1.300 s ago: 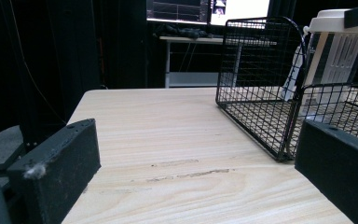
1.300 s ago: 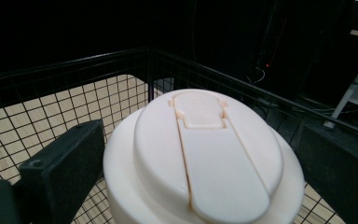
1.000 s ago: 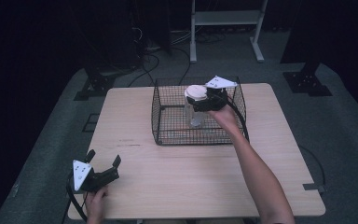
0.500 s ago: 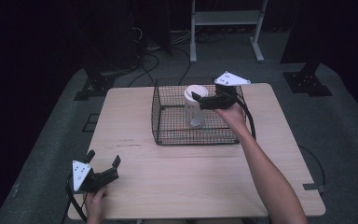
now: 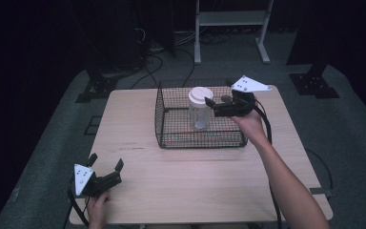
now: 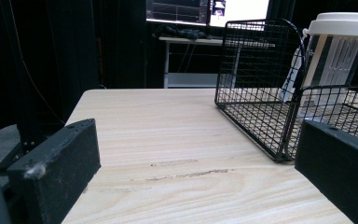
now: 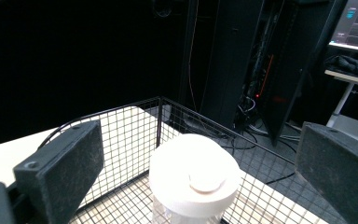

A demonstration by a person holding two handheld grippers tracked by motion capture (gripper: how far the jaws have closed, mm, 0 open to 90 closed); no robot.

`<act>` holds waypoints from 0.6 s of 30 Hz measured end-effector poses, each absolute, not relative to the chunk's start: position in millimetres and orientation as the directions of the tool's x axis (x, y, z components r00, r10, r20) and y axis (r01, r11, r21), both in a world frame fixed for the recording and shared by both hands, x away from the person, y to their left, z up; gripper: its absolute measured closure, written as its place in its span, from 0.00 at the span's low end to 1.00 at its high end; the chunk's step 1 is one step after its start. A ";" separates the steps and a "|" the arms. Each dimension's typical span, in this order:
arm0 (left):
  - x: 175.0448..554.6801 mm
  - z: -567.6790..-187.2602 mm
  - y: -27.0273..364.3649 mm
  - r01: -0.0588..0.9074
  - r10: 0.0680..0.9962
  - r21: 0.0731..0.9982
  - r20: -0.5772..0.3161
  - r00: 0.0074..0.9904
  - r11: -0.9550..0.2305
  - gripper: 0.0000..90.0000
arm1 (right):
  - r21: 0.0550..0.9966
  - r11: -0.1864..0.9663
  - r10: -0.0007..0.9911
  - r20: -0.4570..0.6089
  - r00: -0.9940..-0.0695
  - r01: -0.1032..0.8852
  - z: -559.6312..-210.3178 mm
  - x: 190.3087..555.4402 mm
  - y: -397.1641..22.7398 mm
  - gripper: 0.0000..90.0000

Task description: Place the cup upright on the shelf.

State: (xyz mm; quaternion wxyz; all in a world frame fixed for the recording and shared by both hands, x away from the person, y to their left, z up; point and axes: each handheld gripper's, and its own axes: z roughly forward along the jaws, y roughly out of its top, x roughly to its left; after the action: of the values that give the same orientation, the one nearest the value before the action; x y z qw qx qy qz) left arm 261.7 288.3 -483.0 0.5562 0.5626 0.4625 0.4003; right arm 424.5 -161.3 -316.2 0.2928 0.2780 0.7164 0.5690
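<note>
Two hand-held grippers, both with jaws apart: the right hand-held gripper (image 5: 215, 106) hovers just right of the upright jar (image 5: 199, 109) in the wire basket (image 5: 171, 138), upper centre; the left hand-held gripper (image 5: 106, 171) rests lower left, well apart.

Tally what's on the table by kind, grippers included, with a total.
Wire basket: 1
Clear jar with white lid, standing in the basket: 1
Grippers: 2, left resting on the table, open; right open beside the jar
Total: 4
</note>
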 end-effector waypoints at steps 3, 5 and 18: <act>261.9 -483.0 288.0 0.076 0.966 0.996 -0.062 0.251 0.044 0.00 | 0.979 0.192 0.737 -0.102 -0.668 0.062 -316.6 419.7 -168.9 0.01; 261.8 -483.0 287.3 0.076 0.966 0.996 -0.060 0.250 0.042 0.00 | 0.980 0.191 0.739 -0.101 -0.666 0.063 -317.3 416.4 -173.2 0.01; 261.8 -482.9 286.5 0.078 0.967 0.997 -0.049 0.249 0.030 0.00 | 0.977 0.205 0.734 -0.115 -0.670 0.057 -325.4 394.2 -192.8 0.01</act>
State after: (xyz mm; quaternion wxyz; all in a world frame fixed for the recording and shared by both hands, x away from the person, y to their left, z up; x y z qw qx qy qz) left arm 261.8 286.5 -482.9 0.5504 0.5671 0.4606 0.4041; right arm 394.2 -192.8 -325.4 0.2985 0.2759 0.7165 0.5669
